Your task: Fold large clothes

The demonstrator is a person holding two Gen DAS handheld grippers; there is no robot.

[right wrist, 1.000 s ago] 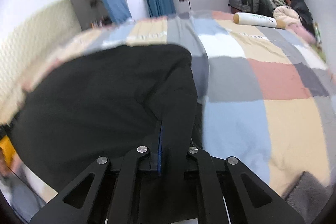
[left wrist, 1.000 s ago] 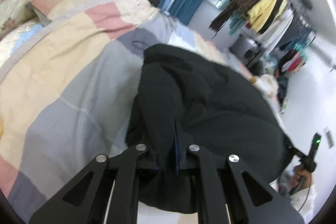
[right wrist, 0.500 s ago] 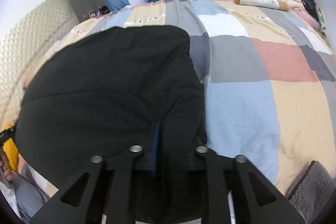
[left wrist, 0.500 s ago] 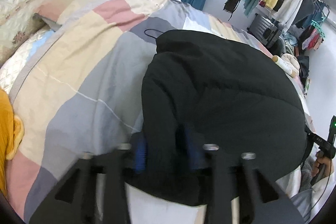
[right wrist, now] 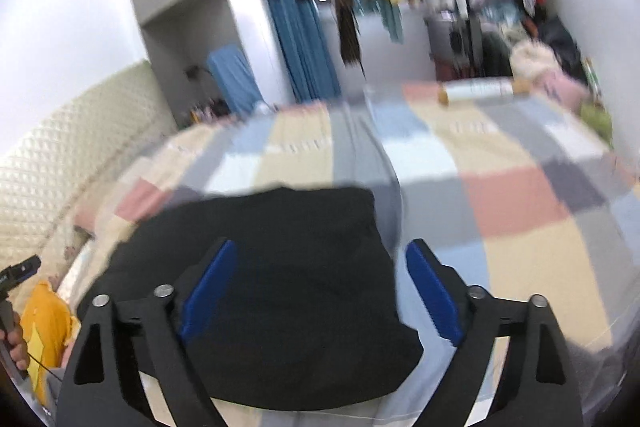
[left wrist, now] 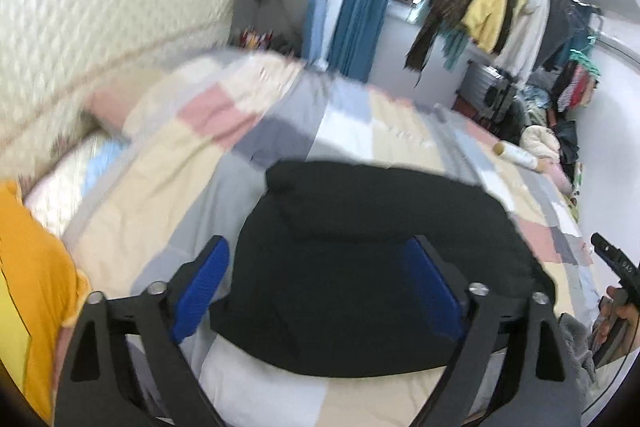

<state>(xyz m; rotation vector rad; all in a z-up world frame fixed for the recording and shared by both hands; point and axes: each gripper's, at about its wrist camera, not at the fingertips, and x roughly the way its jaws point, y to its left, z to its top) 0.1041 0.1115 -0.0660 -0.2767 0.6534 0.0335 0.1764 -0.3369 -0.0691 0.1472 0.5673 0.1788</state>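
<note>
Left wrist view: the left hand-held gripper (left wrist: 316, 275) has its jaws spreading wide, and nothing is pinched between the blue pads (left wrist: 200, 291). Below and ahead lies the black garment (left wrist: 380, 267), a thick folded bundle on the patchwork bed (left wrist: 168, 195), close to the near edge. It sits between the fingers in the picture only, with no contact that I can see. At the far right edge a hand (left wrist: 618, 315) grips the other tool. An orange cloth (left wrist: 28, 291) shows at the left, and a clothes rack (left wrist: 500, 7) hangs behind the bed. The frame is blurred.

Right wrist view: the right hand-held gripper (right wrist: 320, 287) is likewise letting go, jaws widening, pads (right wrist: 432, 291) clear of the cloth. The garment (right wrist: 280, 287) lies flat in a rough rectangle, its right edge just inside the right finger. A white roll (right wrist: 476, 91) rests at the far side of the bed (right wrist: 500, 187).

As a judgement: the garment looks soft, bulky and limp, perhaps padded, so it should sag and drag rather than hold shape. It seems moderately heavy for cloth and not fragile. The best hold looks like the two near corners, or the folded edge on each side, pinching through all layers so that the fold does not slip apart.
</note>
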